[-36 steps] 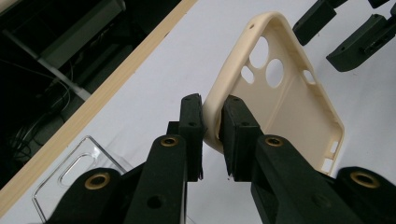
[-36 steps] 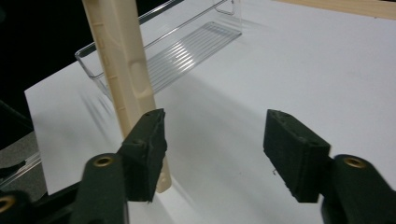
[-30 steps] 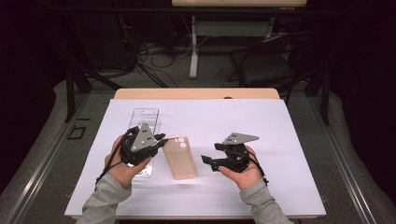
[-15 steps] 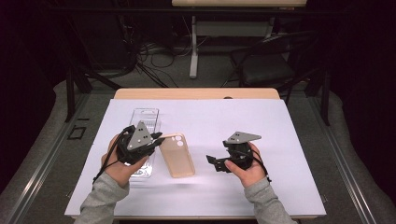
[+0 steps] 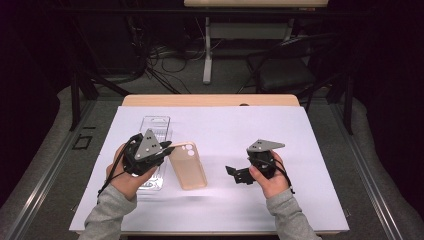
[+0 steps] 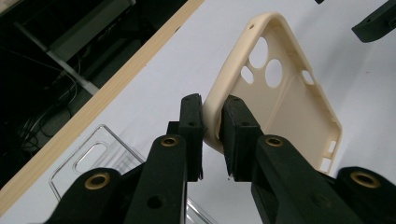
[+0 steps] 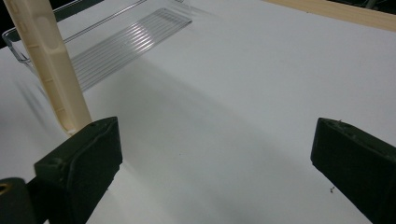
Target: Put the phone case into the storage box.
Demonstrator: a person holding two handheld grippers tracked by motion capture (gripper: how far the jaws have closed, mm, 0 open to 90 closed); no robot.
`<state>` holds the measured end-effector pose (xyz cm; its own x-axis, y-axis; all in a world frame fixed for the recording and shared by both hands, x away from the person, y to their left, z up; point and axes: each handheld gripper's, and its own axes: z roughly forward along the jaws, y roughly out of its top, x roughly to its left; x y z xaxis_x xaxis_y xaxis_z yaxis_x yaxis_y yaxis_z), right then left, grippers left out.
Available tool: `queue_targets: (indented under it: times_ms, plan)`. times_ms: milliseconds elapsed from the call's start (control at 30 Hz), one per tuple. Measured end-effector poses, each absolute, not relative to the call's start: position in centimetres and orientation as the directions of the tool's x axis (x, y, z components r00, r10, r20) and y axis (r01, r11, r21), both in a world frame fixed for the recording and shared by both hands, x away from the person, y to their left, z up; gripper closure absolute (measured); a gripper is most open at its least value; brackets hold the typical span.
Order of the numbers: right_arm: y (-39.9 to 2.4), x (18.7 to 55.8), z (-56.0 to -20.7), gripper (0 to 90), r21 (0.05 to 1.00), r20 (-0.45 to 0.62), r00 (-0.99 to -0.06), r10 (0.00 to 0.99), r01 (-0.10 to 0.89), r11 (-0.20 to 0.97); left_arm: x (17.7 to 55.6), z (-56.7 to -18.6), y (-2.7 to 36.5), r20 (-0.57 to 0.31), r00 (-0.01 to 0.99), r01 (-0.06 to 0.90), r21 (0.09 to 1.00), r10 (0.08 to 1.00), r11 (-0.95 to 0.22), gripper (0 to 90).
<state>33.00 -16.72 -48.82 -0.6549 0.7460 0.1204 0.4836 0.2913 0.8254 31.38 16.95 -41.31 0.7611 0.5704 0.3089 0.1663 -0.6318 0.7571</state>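
Phone case point(image 5: 187, 165) clamped in left gripper point(image 6: 211, 123); right gripper point(image 7: 215, 154) jaws just opened wide, now clear of case vs. earlier.

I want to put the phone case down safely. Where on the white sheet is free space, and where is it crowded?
Free: the wide strip beyond the right gripper toward the wooden table edge, and the patch between the phone case and that gripper. Crowded: around the left gripper, where the case hangs beside the clear plastic package.
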Motion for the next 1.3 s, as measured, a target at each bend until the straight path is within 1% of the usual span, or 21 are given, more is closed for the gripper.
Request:
queue_targets:
  times_ms: [400, 567, 833, 933, 1100, 1300]
  plan:
    - [-17.4, 33.1, -48.7, 1.7, 0.823, 0.121, -0.640, 0.758, 0.492, 0.284, 32.1, -40.4, 17.6, 0.319, 0.742, 0.169, 0.762, 0.589, -0.625, 79.6]
    - [-17.5, 33.2, -48.7, 1.7, 0.823, 0.122, -0.638, 0.760, 0.493, 0.281, 33.0, -40.1, 17.0, 0.297, 0.762, 0.183, 0.754, 0.576, -0.631, 79.6]
    - [-17.7, 33.3, -48.7, 1.7, 0.822, 0.125, -0.635, 0.763, 0.497, 0.278, 34.3, -39.7, 16.0, 0.321, 0.781, 0.183, 0.703, 0.536, -0.687, 79.5]
    - [-17.8, 33.3, -48.7, 1.8, 0.822, 0.128, -0.631, 0.765, 0.499, 0.274, 34.6, -39.5, 15.8, 0.327, 0.780, 0.184, 0.694, 0.533, -0.696, 79.5]
    - [-17.9, 33.3, -48.7, 1.8, 0.820, 0.129, -0.630, 0.766, 0.502, 0.274, 34.8, -39.1, 15.4, 0.315, 0.792, 0.181, 0.698, 0.523, -0.693, 79.5]
    - [-18.0, 33.4, -48.8, 2.0, 0.819, 0.133, -0.627, 0.767, 0.506, 0.272, 35.4, -38.7, 15.0, 0.330, 0.794, 0.178, 0.677, 0.511, -0.714, 79.4]
